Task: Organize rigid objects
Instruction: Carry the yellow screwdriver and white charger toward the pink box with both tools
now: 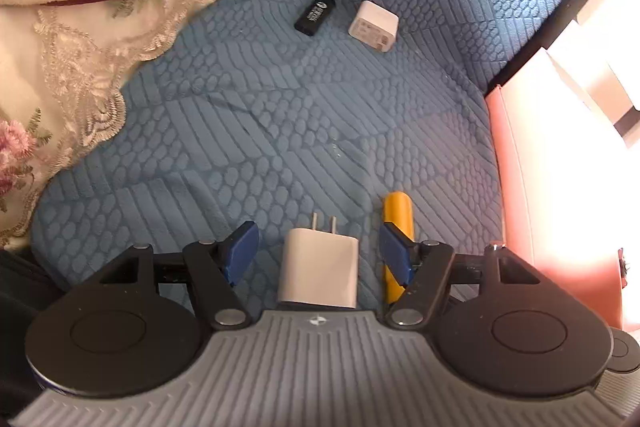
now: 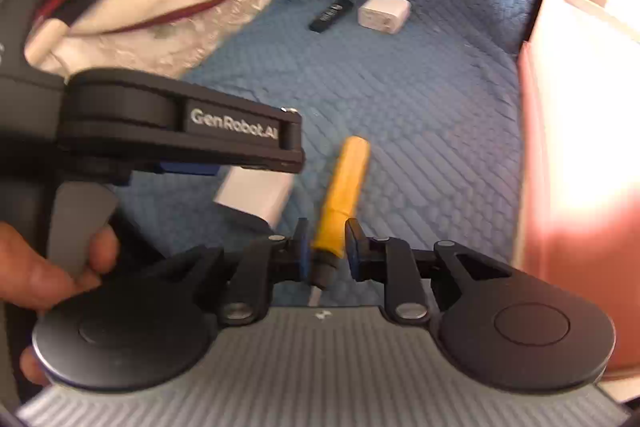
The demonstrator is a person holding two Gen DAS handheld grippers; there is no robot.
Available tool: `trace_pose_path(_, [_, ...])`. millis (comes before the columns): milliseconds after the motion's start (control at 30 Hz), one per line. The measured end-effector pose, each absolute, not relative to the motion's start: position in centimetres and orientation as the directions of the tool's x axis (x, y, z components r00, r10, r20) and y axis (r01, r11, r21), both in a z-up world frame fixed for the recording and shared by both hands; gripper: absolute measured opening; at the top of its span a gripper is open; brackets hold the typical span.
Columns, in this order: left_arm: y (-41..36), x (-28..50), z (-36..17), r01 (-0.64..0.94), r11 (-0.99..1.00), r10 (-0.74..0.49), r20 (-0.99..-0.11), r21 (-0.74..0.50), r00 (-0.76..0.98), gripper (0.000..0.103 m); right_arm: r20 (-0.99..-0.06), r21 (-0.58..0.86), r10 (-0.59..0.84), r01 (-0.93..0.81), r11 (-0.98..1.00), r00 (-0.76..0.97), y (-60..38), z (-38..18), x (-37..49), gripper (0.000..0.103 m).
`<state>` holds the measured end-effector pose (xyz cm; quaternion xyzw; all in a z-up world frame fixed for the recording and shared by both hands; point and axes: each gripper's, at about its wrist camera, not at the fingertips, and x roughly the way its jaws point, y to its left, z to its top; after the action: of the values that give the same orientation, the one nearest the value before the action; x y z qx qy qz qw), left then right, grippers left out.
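On the blue quilted cover (image 1: 280,131) a white plug charger (image 1: 319,269) lies prongs forward between the blue pads of my left gripper (image 1: 320,251). The jaws stand wide, with a gap on each side of the charger. A yellow-handled tool (image 1: 398,223) lies just right of it. In the right wrist view that yellow-handled tool (image 2: 340,199) has its lower end between the pads of my right gripper (image 2: 327,247). Those jaws stand narrowly apart, with a slit showing on the right side. The white plug charger (image 2: 256,195) is partly hidden under the left gripper's black body (image 2: 180,131).
Farther back lie a black USB stick (image 1: 315,15) and a second white charger (image 1: 374,25). A cream lace-edged blanket (image 1: 80,47) covers the left. A pink panel (image 1: 540,187) rises along the right edge. A hand (image 2: 40,275) grips the left tool's trigger.
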<state>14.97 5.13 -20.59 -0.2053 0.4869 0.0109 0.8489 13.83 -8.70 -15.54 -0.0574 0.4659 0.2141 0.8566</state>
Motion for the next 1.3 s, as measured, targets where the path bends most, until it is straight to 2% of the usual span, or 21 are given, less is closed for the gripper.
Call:
trace_pose_path(333, [5.4,15.1,-20.7,-0.209,0.919,-0.186,-0.834,-0.335,0.519,0.072,-0.819,0.091,0.301,-0.407,0.909,0.489,-8.4,-16.6,14.6,0.023])
trace_pose_path(467, [5.3,15.0,-20.8,-0.199,0.921,-0.192,-0.835,-0.335,0.515,0.071,-0.814,0.124,0.312,-0.379,0.917,0.49,-9.1,-16.5,15.2,0.008])
trace_pose_path(533, [5.2,14.9,-20.8,-0.194,0.922,-0.196,-0.835,-0.335,0.514,0.071,-0.814,0.124,0.304,-0.363,0.924,0.495,-9.4,-16.5,15.5,0.004])
trace_pose_path(733, [5.0,14.9,-20.7,-0.18,0.93,-0.188,-0.836,-0.321,0.516,0.07,-0.804,0.161,0.3,-0.298,0.941,0.514,-11.1,-15.9,15.8,0.004])
trace_pose_path(867, [5.0,14.8,-20.5,-0.187,0.928,-0.184,-0.831,-0.323,0.524,0.07,-0.785,0.224,0.35,-0.293,0.929,0.511,-11.7,-15.8,15.9,0.007])
trace_pose_path(1067, [5.6,14.9,-20.5,-0.208,0.918,-0.186,-0.831,-0.336,0.524,0.065,-0.806,0.226,0.353,-0.304,0.926,0.476,-10.7,-16.6,16.3,0.008])
trace_pose_path(1133, [5.6,14.9,-20.5,-0.205,0.919,-0.188,-0.831,-0.337,0.524,0.065,-0.808,0.238,0.362,-0.304,0.922,0.465,-10.5,-16.8,16.4,0.012])
trace_pose_path(1200, [5.6,14.8,-20.6,-0.202,0.919,-0.192,-0.832,-0.338,0.521,0.065,-0.806,0.238,0.362,-0.303,0.923,0.468,-10.4,-16.8,16.4,0.028])
trace_pose_path(1300, [5.5,14.9,-20.7,-0.194,0.917,-0.209,-0.833,-0.348,0.512,0.065,-0.803,0.246,0.374,-0.313,0.917,0.465,-10.1,-16.9,16.3,0.028])
